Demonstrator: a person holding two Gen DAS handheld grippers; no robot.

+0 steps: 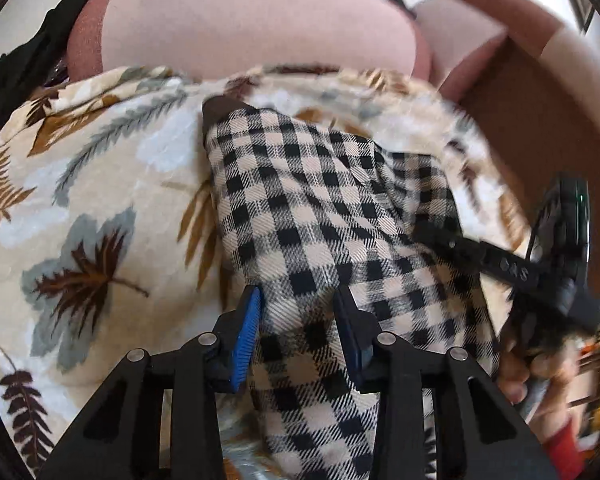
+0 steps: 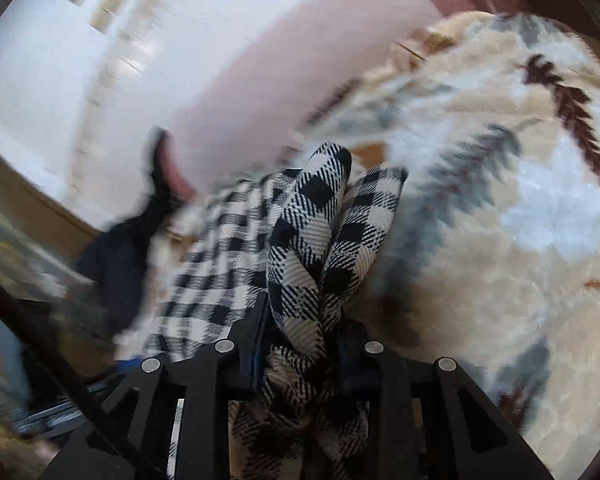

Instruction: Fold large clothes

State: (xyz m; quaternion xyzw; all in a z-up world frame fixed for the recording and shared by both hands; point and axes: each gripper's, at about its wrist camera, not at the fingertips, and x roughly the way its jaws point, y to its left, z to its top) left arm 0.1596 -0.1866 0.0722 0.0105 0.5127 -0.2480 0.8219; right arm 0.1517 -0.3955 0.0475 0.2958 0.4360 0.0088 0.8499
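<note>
1. Your left gripper (image 1: 298, 332) is partly closed with the checked cloth (image 1: 332, 208) running between its blue pads (image 1: 246, 336). The pads stand close on either side of the fabric, but you cannot tell whether they press it.
2. Your right gripper (image 2: 300, 344) is clamped on a bunched fold of the same cloth (image 2: 320, 240), which stands up past its fingertips.
3. In the left view, your right gripper (image 1: 512, 268) sits at the cloth's right edge, with a hand (image 1: 536, 376) behind it.
4. The cloth lies on the leaf-print blanket (image 1: 100, 208), its dark far corner pointing toward the pink cushion (image 1: 240, 24).
5. Judged from this, you are early: the cloth is rumpled and lapped over itself, with no neat fold visible.
6. Left to do: spread it flat, bring edge to edge, smooth, and fold again.
</note>
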